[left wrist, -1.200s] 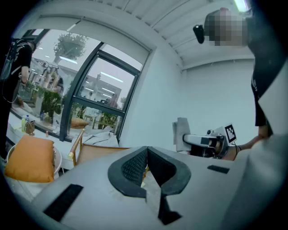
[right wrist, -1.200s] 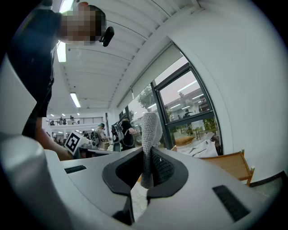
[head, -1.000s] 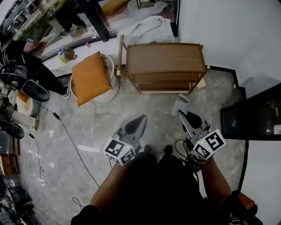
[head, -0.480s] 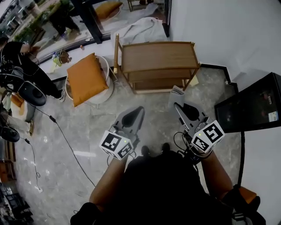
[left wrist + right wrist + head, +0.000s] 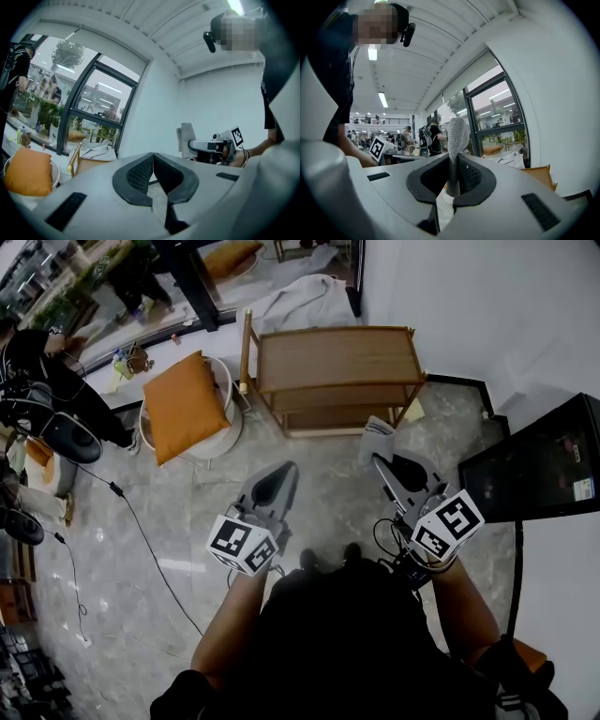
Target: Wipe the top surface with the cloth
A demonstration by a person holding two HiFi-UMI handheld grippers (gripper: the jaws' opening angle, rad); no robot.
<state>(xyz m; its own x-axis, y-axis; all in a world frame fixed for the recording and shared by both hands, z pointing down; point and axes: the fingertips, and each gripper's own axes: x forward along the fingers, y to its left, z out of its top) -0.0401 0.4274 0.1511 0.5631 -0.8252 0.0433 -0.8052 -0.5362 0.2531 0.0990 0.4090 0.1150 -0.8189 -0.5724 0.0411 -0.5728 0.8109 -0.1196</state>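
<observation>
Right gripper [image 5: 379, 461]: I read its jaws as clamped on the cloth [image 5: 377, 435]. In the right gripper view, the black ribbed pads [image 5: 469, 176] pinch a narrow fold. The cloth [image 5: 456, 133] stands upright out of the gripper [image 5: 452, 164] and ends in a rounded top. The fabric is pale grey with a fine, pebbled knit.

Left gripper [image 5: 291, 468]: jaws together, tips meeting, nothing between them. The left gripper view shows the same ribbed black pads [image 5: 138, 175] set in a smooth grey plastic shell, closing to a point [image 5: 153, 157].

Task surface: a wooden shelf unit [image 5: 333, 357] stands at 12 o'clock from me. It is warm brown and rectangular, with a low raised rim round the top board, round corner posts and lower boards beneath. I hold the cloth at 1 o'clock, by the unit's front right corner, off the top board and not touching it.

Surroundings: at 10 o'clock a square, soft orange cushion [image 5: 183, 404] lies tilted on a round white stool [image 5: 228, 432]. A rumpled white sheet [image 5: 300, 301] lies beyond the unit. The floor [image 5: 187, 507] is polished grey stone with a veined pattern, and a thin black cable [image 5: 141, 521] trails across it at 9 o'clock. A boxy, glossy black cabinet [image 5: 539, 465] sits at 3 o'clock.
</observation>
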